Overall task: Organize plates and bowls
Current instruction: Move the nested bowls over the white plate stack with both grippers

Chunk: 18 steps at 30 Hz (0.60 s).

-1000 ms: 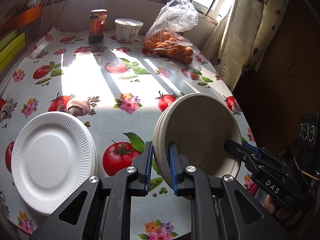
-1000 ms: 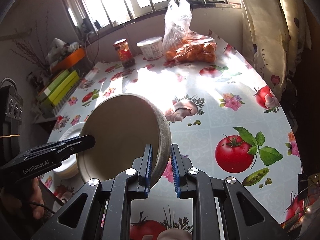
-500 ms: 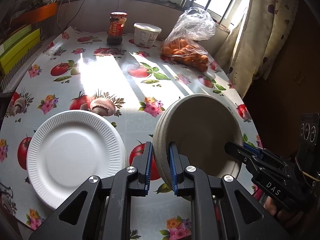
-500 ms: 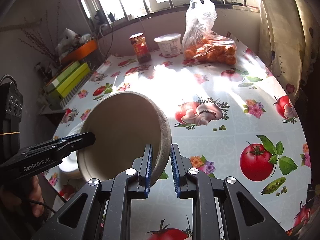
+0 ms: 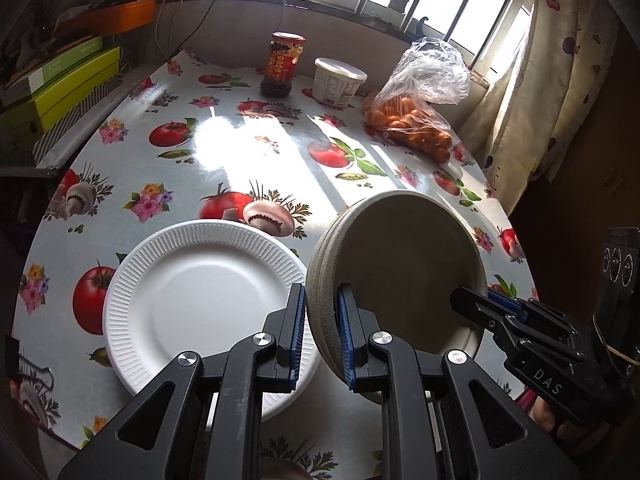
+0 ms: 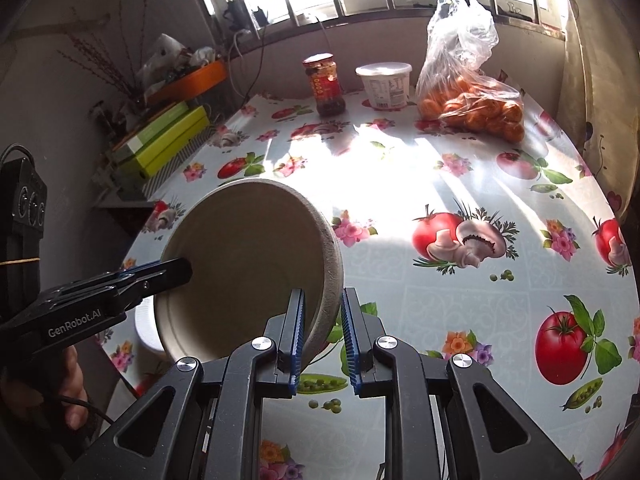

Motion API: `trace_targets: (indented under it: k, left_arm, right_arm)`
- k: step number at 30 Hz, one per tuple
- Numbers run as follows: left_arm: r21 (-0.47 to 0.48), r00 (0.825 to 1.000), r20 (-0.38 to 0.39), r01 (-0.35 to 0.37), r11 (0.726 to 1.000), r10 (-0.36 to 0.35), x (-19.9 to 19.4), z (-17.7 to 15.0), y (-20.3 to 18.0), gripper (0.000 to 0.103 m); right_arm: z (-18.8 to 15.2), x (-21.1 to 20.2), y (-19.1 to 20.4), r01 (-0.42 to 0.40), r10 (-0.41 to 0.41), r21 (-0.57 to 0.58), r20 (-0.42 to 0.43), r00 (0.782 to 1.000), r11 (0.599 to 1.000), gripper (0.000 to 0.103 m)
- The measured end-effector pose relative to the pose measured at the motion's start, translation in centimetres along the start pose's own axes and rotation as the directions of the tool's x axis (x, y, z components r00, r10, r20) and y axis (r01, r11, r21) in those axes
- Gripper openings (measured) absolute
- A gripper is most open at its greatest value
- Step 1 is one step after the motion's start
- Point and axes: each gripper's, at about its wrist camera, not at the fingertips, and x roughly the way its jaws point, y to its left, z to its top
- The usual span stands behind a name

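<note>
A stack of beige paper bowls (image 5: 404, 264) is held in the air between both grippers, tilted on edge. My left gripper (image 5: 320, 332) is shut on its left rim. My right gripper (image 6: 323, 336) is shut on the opposite rim of the same bowls (image 6: 248, 264); it also shows in the left wrist view (image 5: 476, 304). The left gripper shows at the far rim in the right wrist view (image 6: 176, 274). A stack of white ribbed foam plates (image 5: 196, 296) lies on the table just left of and below the bowls. A sliver of the plates (image 6: 144, 324) shows behind the bowls.
The round table has a tomato and mushroom print cloth (image 5: 240, 152). At its far edge stand a red sauce jar (image 5: 282, 64), a white tub (image 5: 338, 82) and a plastic bag of oranges (image 5: 416, 120). Green boxes (image 5: 52, 88) are on a shelf at left. A curtain (image 5: 552, 64) hangs at right.
Both grippers have carried the bowls leftward and a little up; the white plates now sit nearer to the bowls in the left wrist view. Both grips are unchanged.
</note>
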Motion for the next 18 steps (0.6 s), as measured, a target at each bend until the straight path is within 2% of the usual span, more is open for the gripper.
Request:
trace_targets:
  k: [18]
  left_arm:
    - [-0.075, 0.998, 0.029, -0.045, 0.996, 0.047, -1.9, 0.3, 5.4, 0.017]
  right_arm:
    - [1.6, 2.9, 5.3, -0.05, 0.048, -0.074, -0.037, 0.998, 0.996, 0.018]
